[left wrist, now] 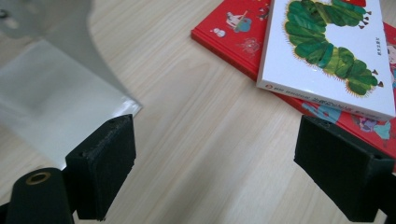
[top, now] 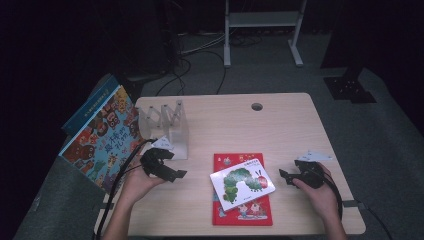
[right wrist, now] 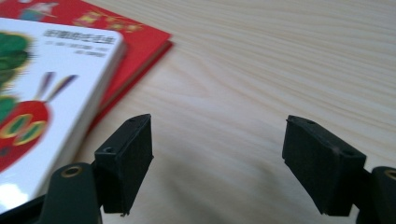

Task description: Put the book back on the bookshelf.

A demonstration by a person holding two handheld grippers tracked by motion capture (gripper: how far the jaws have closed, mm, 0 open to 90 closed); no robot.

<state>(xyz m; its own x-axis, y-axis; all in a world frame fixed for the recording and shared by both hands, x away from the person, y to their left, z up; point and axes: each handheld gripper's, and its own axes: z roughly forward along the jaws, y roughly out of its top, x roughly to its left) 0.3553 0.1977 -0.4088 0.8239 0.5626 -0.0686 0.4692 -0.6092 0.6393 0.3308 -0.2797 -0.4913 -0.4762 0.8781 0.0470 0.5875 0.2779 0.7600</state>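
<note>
White caterpillar book [top: 242, 183] lying askew atop red book [top: 243, 212], left claw [top: 171, 171] and right claw [top: 286, 177] flanking it, both gaping empty.

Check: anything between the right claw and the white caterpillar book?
Nothing: bare tabletop separates the open right claw from the white caterpillar book, clear in the right gripper view.

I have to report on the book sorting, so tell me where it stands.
Done: nothing stands in the clear rack yet. In hand: nothing; left gripper and right gripper are both open beside the stack. Left: the white caterpillar book lies on the red book; both probably await shelving.
</note>
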